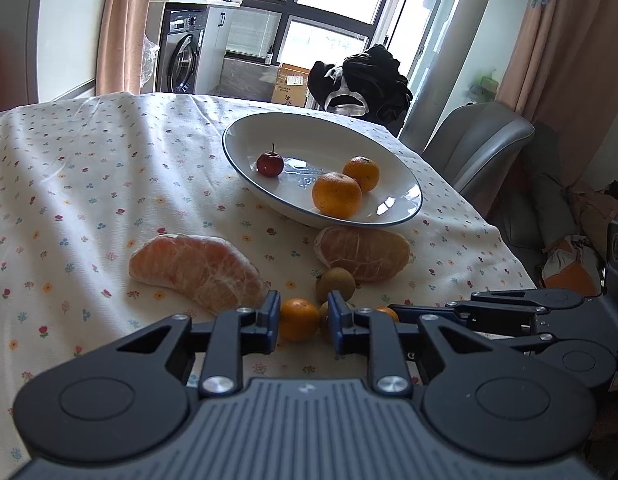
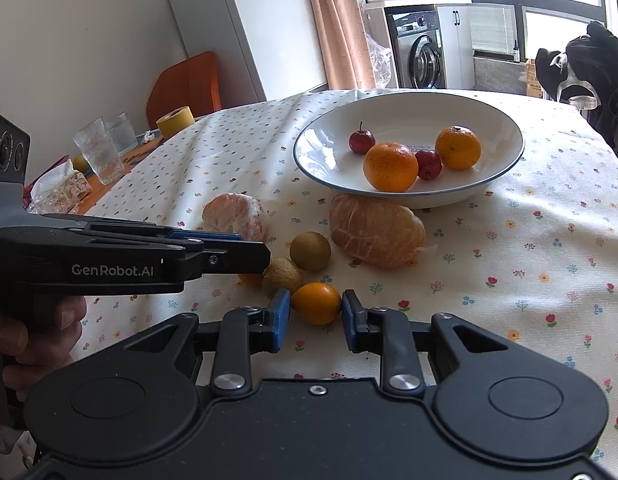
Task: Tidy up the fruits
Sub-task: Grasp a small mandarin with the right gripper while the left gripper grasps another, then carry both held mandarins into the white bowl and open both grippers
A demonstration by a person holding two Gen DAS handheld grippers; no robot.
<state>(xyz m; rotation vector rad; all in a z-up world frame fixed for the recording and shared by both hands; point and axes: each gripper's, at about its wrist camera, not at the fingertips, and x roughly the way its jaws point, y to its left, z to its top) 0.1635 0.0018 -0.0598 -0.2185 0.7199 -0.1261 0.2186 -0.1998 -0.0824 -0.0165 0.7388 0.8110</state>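
Two tools low over near worktop. Right tool (image 2: 315,314) apart, straddling small orange kumquat (image 2: 315,303), long axis across gap. Left tool (image 1: 303,316) apart, small round orange fruit (image 1: 298,319) just beyond. White blue-rimmed bowl (image 2: 321,136) far.

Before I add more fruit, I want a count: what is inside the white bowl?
The white bowl holds two mandarins and two small red fruits. Anything hidden behind the mandarins cannot be seen.

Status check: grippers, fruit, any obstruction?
Right gripper open around a kumquat. Left gripper open at another kumquat. Bowl path clear.
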